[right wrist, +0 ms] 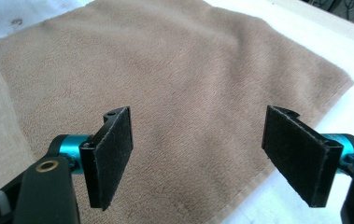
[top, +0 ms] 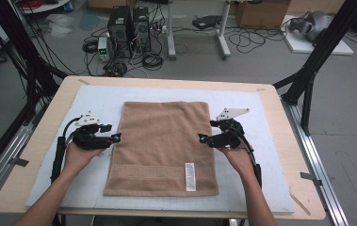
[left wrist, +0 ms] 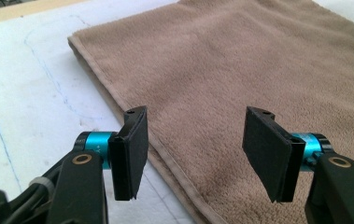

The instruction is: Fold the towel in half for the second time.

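A tan towel (top: 162,146) lies flat on the white mat (top: 98,96), with a white label (top: 190,176) near its front hem. My left gripper (top: 116,138) hovers at the towel's left edge, jaws open and nothing between them. In the left gripper view the pads (left wrist: 130,154) straddle the towel's hemmed edge (left wrist: 165,161) from above, and the left gripper (left wrist: 202,156) is apart from the cloth. My right gripper (top: 203,139) is at the towel's right edge, also open. In the right gripper view the towel (right wrist: 174,79) spreads under the empty right gripper (right wrist: 202,158).
The mat lies on a wooden table (top: 44,132) with black frame struts (top: 317,52) at both far corners. Beyond the far edge, on the floor, are computer towers (top: 129,30), cables and cardboard boxes (top: 261,14). Bare mat lies on either side of the towel.
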Available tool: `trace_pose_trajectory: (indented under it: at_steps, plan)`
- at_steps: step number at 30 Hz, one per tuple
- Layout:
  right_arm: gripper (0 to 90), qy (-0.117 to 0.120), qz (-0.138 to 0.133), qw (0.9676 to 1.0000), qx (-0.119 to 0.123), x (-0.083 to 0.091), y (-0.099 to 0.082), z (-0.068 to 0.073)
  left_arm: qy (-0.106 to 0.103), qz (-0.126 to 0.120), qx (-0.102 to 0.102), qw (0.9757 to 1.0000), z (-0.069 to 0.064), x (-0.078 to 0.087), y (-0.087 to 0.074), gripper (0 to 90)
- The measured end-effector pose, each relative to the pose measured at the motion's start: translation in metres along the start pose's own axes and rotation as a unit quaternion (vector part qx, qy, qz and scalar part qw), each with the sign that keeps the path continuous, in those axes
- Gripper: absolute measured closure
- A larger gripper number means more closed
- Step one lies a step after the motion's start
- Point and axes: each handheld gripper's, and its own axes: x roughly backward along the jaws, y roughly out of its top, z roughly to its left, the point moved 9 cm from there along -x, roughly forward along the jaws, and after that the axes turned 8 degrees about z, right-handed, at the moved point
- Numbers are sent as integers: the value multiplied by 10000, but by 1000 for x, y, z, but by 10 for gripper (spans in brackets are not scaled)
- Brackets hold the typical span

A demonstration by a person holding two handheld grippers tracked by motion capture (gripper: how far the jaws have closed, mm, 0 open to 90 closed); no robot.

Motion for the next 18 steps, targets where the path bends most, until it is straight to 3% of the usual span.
trace_pose_trajectory:
  at_steps: [11,18]
  plan:
    - [240,-97,12,9999,42,7,10,-10,66,38,67,9999,6,-1,3,406]
    - [255,-267,-8,9996,54,11,30,-32,204,-30,12,9998,17,0,30,408]
